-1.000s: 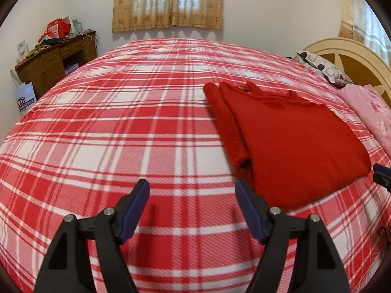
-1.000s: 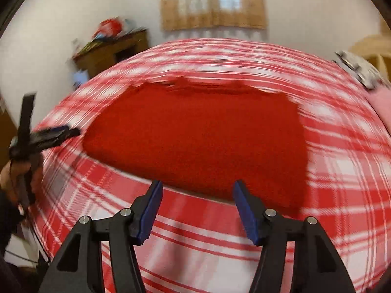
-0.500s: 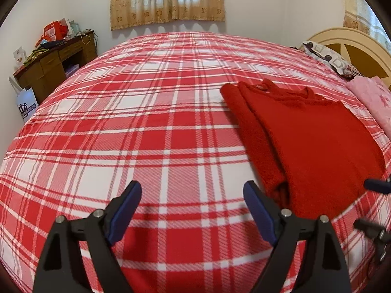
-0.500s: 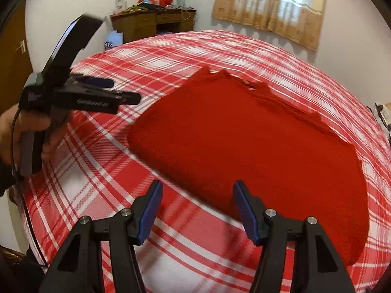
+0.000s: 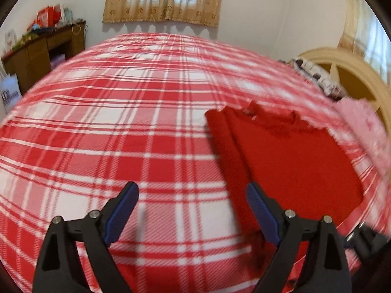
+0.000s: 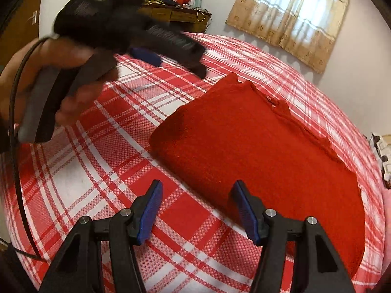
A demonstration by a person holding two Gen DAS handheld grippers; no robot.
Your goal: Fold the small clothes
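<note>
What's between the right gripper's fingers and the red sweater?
Only bare plaid bedspread, seen in the right wrist view. The open right gripper holds nothing, and the red sweater lies just beyond it.

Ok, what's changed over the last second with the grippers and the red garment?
The left gripper is opening wider, empty. The right gripper rolled and swung in by the red garment's near folded edge. Nothing gripped or released. The garment stayed folded on the plaid bedspread.
</note>
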